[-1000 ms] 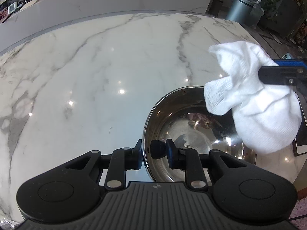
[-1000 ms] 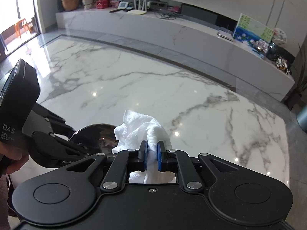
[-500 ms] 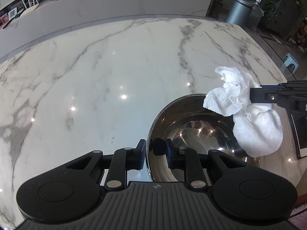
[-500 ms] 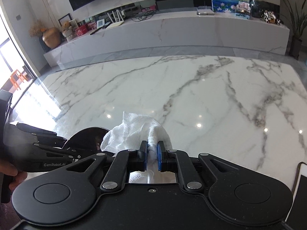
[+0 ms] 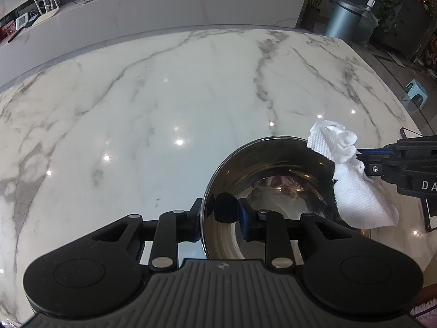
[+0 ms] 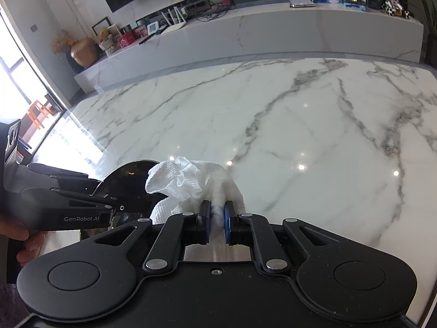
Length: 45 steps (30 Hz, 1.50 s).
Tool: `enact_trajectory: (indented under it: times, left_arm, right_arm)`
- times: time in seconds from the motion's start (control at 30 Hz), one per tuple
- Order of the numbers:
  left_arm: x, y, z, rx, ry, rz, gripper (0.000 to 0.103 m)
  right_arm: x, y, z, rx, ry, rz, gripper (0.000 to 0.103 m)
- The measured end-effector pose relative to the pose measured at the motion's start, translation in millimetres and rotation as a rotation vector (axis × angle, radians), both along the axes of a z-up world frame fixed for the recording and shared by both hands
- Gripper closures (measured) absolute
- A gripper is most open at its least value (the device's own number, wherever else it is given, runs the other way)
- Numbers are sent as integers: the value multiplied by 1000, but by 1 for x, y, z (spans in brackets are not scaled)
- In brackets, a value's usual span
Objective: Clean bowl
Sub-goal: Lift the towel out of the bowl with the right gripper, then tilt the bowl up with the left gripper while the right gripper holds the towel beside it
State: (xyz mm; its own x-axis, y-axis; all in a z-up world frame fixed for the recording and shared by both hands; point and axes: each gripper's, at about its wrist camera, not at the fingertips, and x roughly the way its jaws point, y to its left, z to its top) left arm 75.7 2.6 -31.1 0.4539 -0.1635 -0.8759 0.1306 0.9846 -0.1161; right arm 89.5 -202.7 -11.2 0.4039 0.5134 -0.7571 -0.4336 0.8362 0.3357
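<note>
1. Steel bowl (image 5: 275, 191) sits on the marble table (image 5: 164, 104), near-right part in the left wrist view. Inside looks shiny w/ reflections; no dirt I can make out.
2. Left gripper (image 5: 220, 213) straddles the bowl's near-left rim, 1 finger outside, 1 inside. Jaws have just been opening a bit, rim between them; can't tell if the pads press on it.
3. Right gripper (image 6: 217, 214) closed tight on a crumpled white paper towel (image 6: 191, 186).
4. Towel hangs over the bowl's right rim, apparently not on the inner wall yet.
5. Progress, my read: bowl steadied, towel fetched = done. Wiping itself not started; all of the interior left.
</note>
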Motion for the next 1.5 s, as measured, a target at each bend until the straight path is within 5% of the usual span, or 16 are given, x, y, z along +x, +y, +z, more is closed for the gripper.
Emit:
enact_trajectory:
  times: [0.53,1.0,1.5]
  left_arm:
    - [-2,3,-9,-95,13,49,62]
    - [-1,31,-15,-248,20,118,78]
    - [-4,26,-14,-217,-3,105,76]
  right_arm:
    - [-1,6,1,-41,-38,30,94]
    - [-2,-1,-1,-25,-17,15,94]
    - [-6,-5,-10,7,47,46,94]
